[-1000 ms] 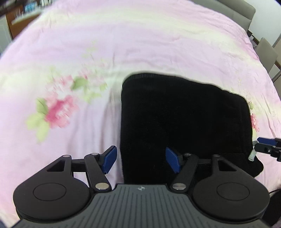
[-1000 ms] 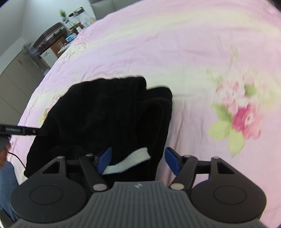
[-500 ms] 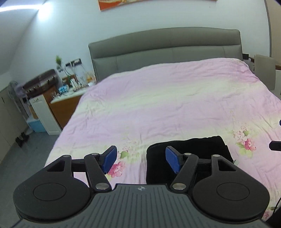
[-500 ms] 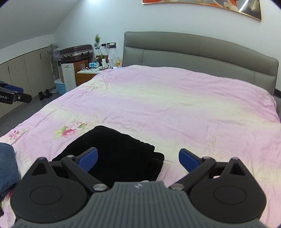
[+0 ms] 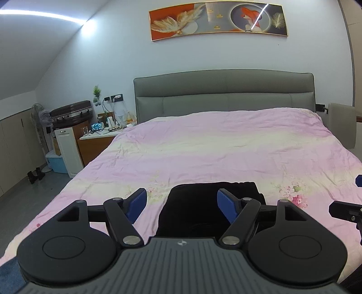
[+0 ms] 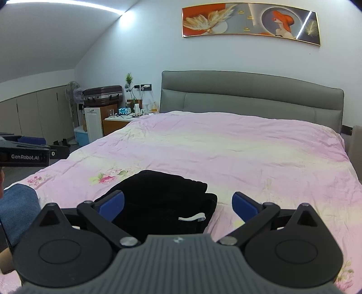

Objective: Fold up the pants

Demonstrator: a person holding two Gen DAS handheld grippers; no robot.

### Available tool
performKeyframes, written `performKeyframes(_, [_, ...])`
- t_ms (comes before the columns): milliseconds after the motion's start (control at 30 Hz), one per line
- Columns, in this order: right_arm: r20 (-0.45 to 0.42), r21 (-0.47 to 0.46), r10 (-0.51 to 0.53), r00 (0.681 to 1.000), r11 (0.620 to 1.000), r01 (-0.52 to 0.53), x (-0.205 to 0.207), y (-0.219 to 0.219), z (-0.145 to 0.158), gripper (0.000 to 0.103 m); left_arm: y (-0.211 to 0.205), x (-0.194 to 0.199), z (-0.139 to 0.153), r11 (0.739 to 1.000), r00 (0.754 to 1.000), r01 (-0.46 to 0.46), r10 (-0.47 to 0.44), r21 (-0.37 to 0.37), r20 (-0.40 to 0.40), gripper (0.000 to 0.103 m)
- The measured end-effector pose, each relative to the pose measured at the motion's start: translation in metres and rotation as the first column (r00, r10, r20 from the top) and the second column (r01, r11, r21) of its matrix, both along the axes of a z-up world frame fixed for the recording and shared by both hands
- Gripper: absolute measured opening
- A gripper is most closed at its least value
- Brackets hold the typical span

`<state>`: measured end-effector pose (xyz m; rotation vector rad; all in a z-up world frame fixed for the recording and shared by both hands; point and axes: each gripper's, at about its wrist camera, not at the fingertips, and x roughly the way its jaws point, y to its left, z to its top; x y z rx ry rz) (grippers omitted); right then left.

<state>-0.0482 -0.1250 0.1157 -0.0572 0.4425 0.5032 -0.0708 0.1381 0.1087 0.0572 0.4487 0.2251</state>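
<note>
Both grippers (image 5: 182,204) (image 6: 178,204) above folded black pants (image 6: 163,203), apart.

The left gripper (image 5: 181,203) has empty jaws still opening; the right gripper (image 6: 178,203) holds empty jaws wide.

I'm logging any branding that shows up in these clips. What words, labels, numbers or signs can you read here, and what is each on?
"GenRobot.AI": white lettering on the side of the left tool, seen in the right wrist view.
A small round emblem on each tool's grey body: no readable text.
The blue box on the bedside table: print too small to read.
The wall picture: no lettering visible.
</note>
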Motion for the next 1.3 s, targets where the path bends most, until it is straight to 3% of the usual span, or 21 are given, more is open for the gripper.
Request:
performKeyframes(133, [-0.031, 0.036, -0.033, 0.999, 0.999, 0.034, -0.016, -0.006, -0.021, 0.098, -0.001, -0.007, -0.020, 0.999, 0.999, 0.008, -0.010, -0.045, -0.038, 0.085])
performKeyframes(333, [-0.048, -0.016, -0.075, 0.996, 0.997, 0.075, -0.028, 0.003, -0.057, 0.098, -0.017, -0.015, -0.053, 0.997, 0.994, -0.074, 0.076, 0.032, -0.084, 0.088])
performKeyframes(733, [-0.118, -0.084, -0.102, 0.988, 0.992, 0.093, -0.001, 0.019, -0.098, 0.098, -0.039, 0.009, -0.108, 0.997, 0.973, -0.042, 0.027, -0.060, -0.230, 0.088])
performKeyframes(1033, [-0.144, -0.110, -0.099, 0.985, 0.990, 0.084, 0.019, 0.025, -0.117, 0.098, -0.042, 0.022, -0.123, 0.996, 0.957, -0.039, 0.013, -0.081, -0.290, 0.088])
performKeyframes(1300, [-0.143, -0.104, -0.096, 0.985, 0.991, 0.081, 0.019, 0.025, -0.117, 0.098, -0.045, 0.022, -0.121, 0.996, 0.958, -0.035, 0.011, -0.078, -0.287, 0.088])
